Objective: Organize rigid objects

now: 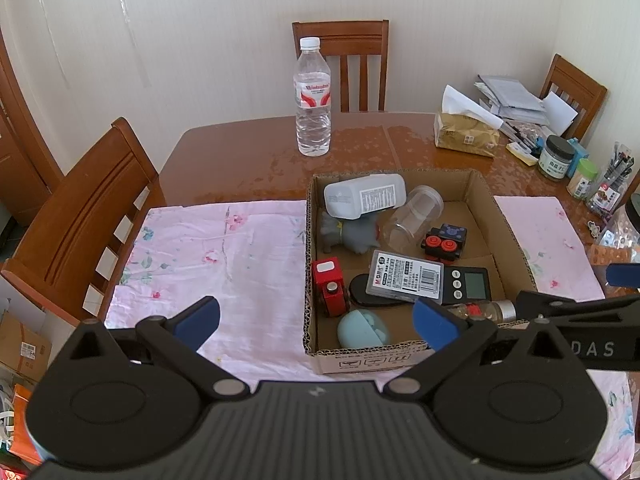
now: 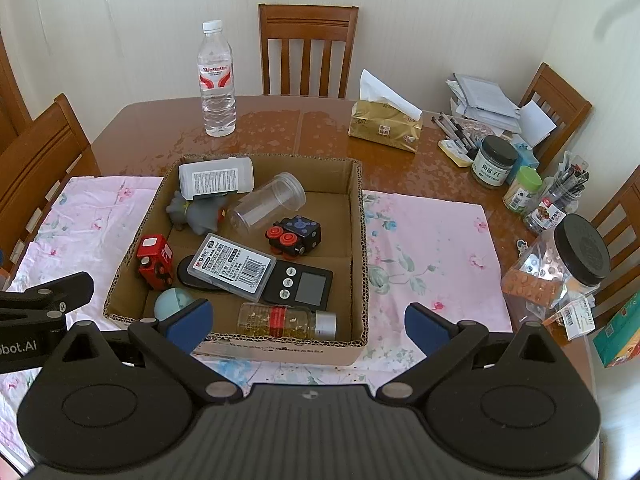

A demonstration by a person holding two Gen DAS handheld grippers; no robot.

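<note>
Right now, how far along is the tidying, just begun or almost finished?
It could be either. The cardboard box holds everything: red toy truck, clear jar, timer, spice bottle and more. Nothing is in hand: the left gripper and right gripper hover with jaws open. The pink cloth beside it carries no items.

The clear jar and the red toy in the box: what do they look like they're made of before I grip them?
Clear jar: likely thin transparent plastic, glossy; the box floor shows through it. It could be glass. Red toy: seems painted wood or hard plastic, glossy red with black wheels; the look leaves it open. Both sit in the corrugated cardboard box.
</note>
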